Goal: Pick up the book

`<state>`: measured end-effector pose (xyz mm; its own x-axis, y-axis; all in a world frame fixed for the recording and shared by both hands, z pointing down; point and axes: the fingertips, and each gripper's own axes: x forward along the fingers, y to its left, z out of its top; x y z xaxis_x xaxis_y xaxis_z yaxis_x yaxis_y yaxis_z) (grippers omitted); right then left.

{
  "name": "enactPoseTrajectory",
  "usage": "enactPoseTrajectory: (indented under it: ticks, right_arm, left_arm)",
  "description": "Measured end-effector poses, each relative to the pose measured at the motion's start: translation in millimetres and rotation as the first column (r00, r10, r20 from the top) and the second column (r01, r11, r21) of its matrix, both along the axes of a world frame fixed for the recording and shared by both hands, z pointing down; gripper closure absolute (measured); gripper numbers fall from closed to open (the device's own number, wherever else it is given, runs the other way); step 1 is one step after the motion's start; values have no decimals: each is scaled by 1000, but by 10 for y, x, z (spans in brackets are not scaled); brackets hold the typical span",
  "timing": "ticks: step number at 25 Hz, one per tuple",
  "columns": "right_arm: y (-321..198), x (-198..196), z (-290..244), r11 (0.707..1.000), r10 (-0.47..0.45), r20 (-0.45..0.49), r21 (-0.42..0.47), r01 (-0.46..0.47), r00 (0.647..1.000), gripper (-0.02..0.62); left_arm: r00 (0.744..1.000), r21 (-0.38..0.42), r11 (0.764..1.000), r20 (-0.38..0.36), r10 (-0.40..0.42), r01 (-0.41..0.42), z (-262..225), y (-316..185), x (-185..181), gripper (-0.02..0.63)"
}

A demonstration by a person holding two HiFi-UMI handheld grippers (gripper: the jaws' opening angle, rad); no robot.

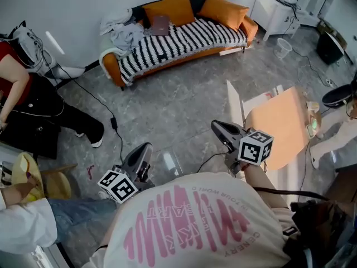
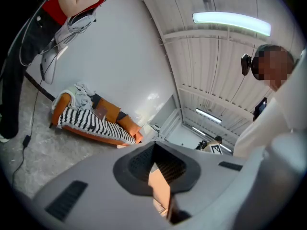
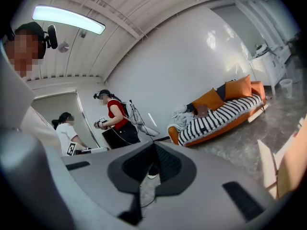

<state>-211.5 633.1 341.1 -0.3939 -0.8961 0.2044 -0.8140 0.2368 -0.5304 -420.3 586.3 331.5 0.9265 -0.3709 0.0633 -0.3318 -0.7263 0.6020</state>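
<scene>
The left gripper and right gripper are held out in front of the person wearing them. Each has its jaws closed together with nothing between them. Just past the right gripper is an orange table. Grey floor stretches beyond. The book is well away on the striped sofa by the wall, propped against an orange cushion, beside a heap of clothes.
</scene>
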Motion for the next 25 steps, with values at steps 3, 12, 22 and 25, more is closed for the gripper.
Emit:
enactPoseTrajectory:
  ticks: [3,12,22,25]
  right_arm:
    - [-25,-128,35,1000,-8,-33,1,8,999,586]
    - [-136,-188,-9,1000,11,-36,-25,-12,999,586]
    - [-376,-33,75,999,7,-41,-44,-9,999,586]
    - [-523,27,119,999,-2,-36,-54,0,999,586]
  left_arm:
    - [1000,17,1000,21,7,-8,72,25,-137,598]
    - [999,-53,998,13,-41,41,174,-86,-487,598]
    - [998,-19,998,23,-54,54,225,-347,-359,598]
    - [997,-17,998,38,-60,60,236,-476,-296,598]
